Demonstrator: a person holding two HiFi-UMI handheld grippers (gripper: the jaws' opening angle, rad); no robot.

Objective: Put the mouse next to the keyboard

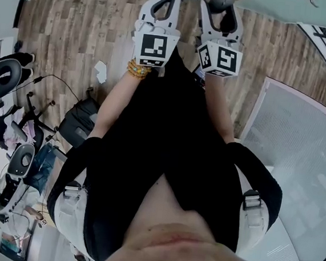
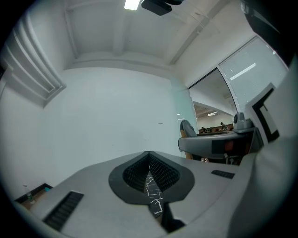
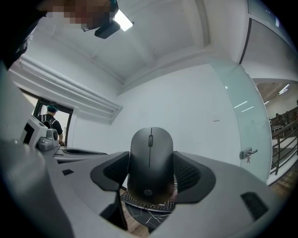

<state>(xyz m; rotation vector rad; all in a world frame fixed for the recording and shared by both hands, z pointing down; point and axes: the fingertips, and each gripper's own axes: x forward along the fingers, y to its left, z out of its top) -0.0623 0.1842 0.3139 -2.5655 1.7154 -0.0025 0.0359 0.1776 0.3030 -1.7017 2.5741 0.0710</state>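
Floor: grey-brown wood-look planks (image 1: 64, 26); a white scrap of paper (image 1: 101, 72) and a black bag (image 1: 77, 123) lie on them.
Walls: plain white wall (image 2: 107, 111), unmarked.
Ceiling: white ceiling (image 2: 107, 32), with one lit panel (image 3: 122, 19) and a dark fixture (image 3: 106, 30) just beside it.
Glazing: glass partition (image 3: 247, 116) with a metal handle (image 3: 247, 152).
Furniture: office chairs (image 1: 5, 72) at the left edge of the head view; table top (image 3: 144, 219), black with white veining.
Opening: doorway (image 3: 53, 132); a person (image 3: 50, 122) stands in it.
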